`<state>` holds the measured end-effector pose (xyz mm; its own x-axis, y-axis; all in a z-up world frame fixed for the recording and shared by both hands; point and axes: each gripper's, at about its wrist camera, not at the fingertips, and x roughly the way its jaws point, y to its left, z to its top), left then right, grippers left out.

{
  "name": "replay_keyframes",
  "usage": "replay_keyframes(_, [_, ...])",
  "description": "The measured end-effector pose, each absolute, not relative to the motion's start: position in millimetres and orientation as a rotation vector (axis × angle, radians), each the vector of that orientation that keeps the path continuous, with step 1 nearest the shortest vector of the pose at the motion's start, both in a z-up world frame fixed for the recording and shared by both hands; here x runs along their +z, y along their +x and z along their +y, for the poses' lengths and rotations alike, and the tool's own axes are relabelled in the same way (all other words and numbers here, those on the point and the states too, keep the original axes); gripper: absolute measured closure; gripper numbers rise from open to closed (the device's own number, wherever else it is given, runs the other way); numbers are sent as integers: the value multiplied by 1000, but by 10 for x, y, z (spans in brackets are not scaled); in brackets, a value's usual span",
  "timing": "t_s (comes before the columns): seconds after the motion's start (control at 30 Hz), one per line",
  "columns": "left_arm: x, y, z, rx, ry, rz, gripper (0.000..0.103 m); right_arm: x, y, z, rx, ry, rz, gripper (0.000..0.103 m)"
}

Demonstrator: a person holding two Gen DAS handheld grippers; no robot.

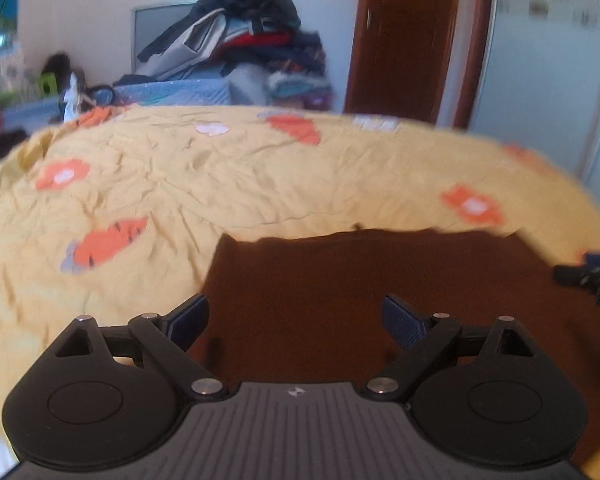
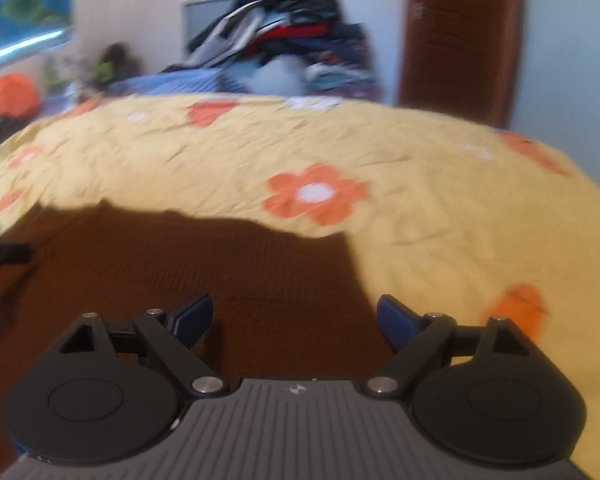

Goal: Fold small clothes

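A dark brown knitted garment (image 1: 364, 280) lies flat on the yellow flowered bedspread (image 1: 220, 176). My left gripper (image 1: 296, 320) hovers over the garment's near left part, its blue-padded jaws wide apart with nothing between them. In the right wrist view the same brown garment (image 2: 188, 264) fills the lower left, on the bedspread (image 2: 460, 216). Over its right part my right gripper (image 2: 294, 320) stands open, and its pads touch nothing. The tip of the right gripper (image 1: 588, 278) shows at the right edge of the left wrist view. The left gripper's tip (image 2: 0, 258) shows at the left edge of the right wrist view.
A tall heap of clothes (image 1: 240, 40) is stacked beyond the far edge of the bed, against the wall. A brown wooden door (image 1: 404, 36) stands at the back right. Small items sit at the back left (image 1: 56, 76).
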<state>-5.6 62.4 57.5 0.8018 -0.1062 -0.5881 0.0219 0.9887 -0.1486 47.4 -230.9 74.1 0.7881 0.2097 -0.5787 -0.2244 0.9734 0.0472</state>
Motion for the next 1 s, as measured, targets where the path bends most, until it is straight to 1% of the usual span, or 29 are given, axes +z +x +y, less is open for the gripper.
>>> replay_keyframes(0.03, [601, -231, 636, -103, -178, 623, 9, 823, 305, -2337, 279, 16, 590, 3])
replay_keyframes(0.07, [604, -338, 604, -134, -184, 621, 9, 865, 168, -2341, 319, 46, 579, 1])
replay_keyframes(0.13, [532, -447, 453, -184, -128, 667, 9, 813, 9, -2247, 379, 38, 636, 1])
replay_keyframes(0.2, [362, -431, 302, -222, -45, 723, 9, 605, -61, -2067, 396, -66, 719, 3])
replay_keyframes(0.23, [241, -399, 256, -227, 5, 765, 8, 463, -80, -2008, 388, -134, 764, 1])
replay_keyframes(0.27, [148, -446, 223, -230, 88, 714, 3, 375, -181, -1999, 404, -195, 702, 0])
replay_keyframes(0.3, [112, -491, 201, -239, 134, 689, 3, 321, -241, -2035, 418, -190, 670, 0])
replay_keyframes(0.33, [134, -508, 217, -238, 125, 689, 3, 330, -244, -2083, 421, -162, 675, 0])
replay_keyframes(0.4, [271, -562, 299, -210, 66, 708, 4, 439, -238, -2108, 415, -157, 718, 0])
replay_keyframes(0.5, [463, -788, 560, -167, -98, 673, 4, 683, -317, -2373, 392, 10, 741, 0])
replay_keyframes(0.6, [443, -971, 911, -219, -372, 721, 4, 797, -475, -2831, 334, 217, 733, 0])
replay_keyframes(0.67, [348, -1067, 1061, -254, -481, 762, 4, 755, -552, -3074, 281, 299, 768, 0])
replay_keyframes(0.7, [291, -1088, 1112, -233, -515, 785, 4, 708, -568, -3146, 252, 310, 789, 0])
replay_keyframes(0.77, [226, -1128, 1196, -242, -580, 772, 4, 597, -596, -3214, 204, 319, 855, 0])
replay_keyframes(1.0, [247, -958, 1440, -211, -802, 836, 4, 581, -680, -3036, 275, 329, 880, 0])
